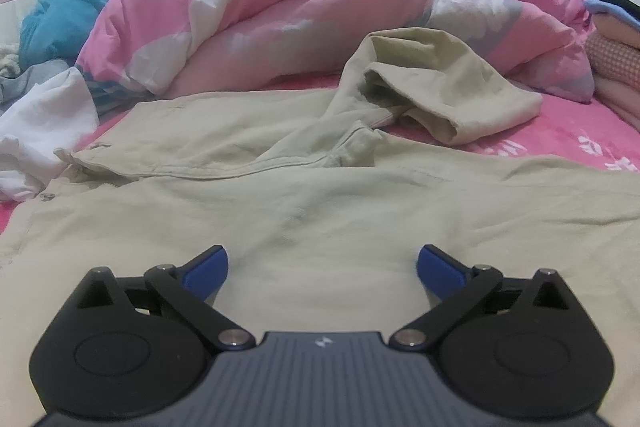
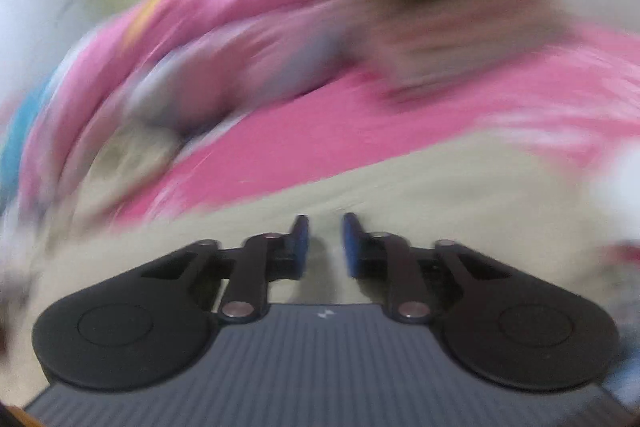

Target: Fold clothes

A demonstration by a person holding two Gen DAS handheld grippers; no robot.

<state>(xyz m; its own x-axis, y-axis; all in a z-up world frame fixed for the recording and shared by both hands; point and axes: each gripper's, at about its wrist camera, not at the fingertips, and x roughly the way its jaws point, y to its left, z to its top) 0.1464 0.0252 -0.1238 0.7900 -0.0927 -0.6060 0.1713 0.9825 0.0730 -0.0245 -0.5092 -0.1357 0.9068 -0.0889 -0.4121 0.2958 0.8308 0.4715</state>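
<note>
One beige jacket [image 1: 320, 195] lies spread on the bed [image 1: 568, 131], ahead of and beneath both grippers. Left gripper [image 1: 322, 267] fingers gape, empty; right gripper [image 2: 325, 241], blurred, nearly clenched, holds nothing. Judging so, pinch hems squarely, folding flat.

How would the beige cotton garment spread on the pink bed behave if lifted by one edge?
The beige cotton garment would likely droop limply: its sleeve already lies crumpled. It probably grips well, being matte, creased fabric. It looks light and thin.
</note>
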